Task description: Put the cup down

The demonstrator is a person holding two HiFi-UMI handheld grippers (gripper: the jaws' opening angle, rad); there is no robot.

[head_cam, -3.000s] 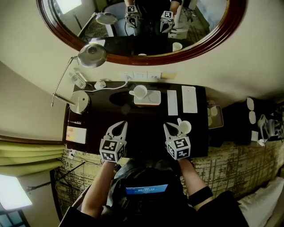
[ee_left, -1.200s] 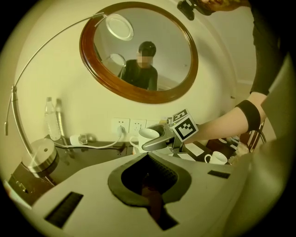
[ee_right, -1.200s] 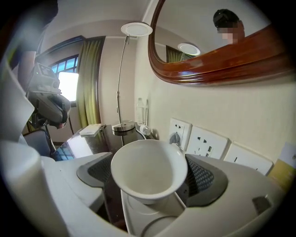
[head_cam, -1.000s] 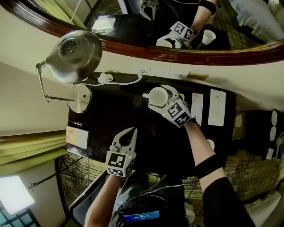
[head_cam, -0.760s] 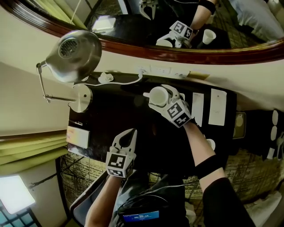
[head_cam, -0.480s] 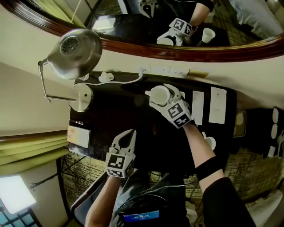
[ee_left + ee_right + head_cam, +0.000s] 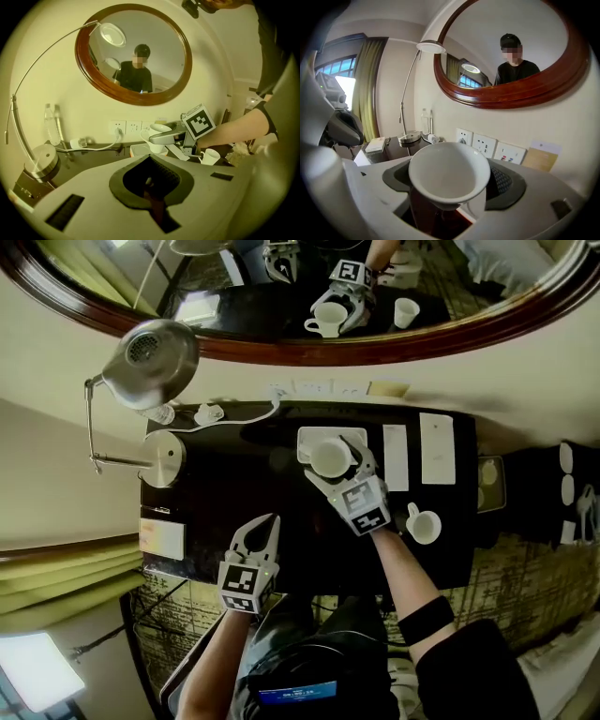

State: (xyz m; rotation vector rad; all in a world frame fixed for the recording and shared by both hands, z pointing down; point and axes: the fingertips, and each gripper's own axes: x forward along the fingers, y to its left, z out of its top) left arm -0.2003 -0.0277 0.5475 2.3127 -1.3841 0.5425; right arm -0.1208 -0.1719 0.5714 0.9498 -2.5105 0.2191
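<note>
Desk (image 7: 234, 484) of dark wood under an oval mirror (image 7: 281, 351), with a metal lamp (image 7: 150, 352) at its left end and a white tray (image 7: 307, 439) near the wall sockets. The left gripper (image 7: 269, 519) hangs by the front edge, jaws pressed together on nothing. The right gripper (image 7: 347, 463) has its jaws spread wide around the bowl of the white cup (image 7: 330, 457), holding it above the tray. A second cup (image 7: 424, 526) stands on the desk to the right. The held cup looks like glazed ceramic, so probably light, rigid, slick and easily chipped. A hold across the body below the rim, as here, seems soundest, with the base set flat before release.
</note>
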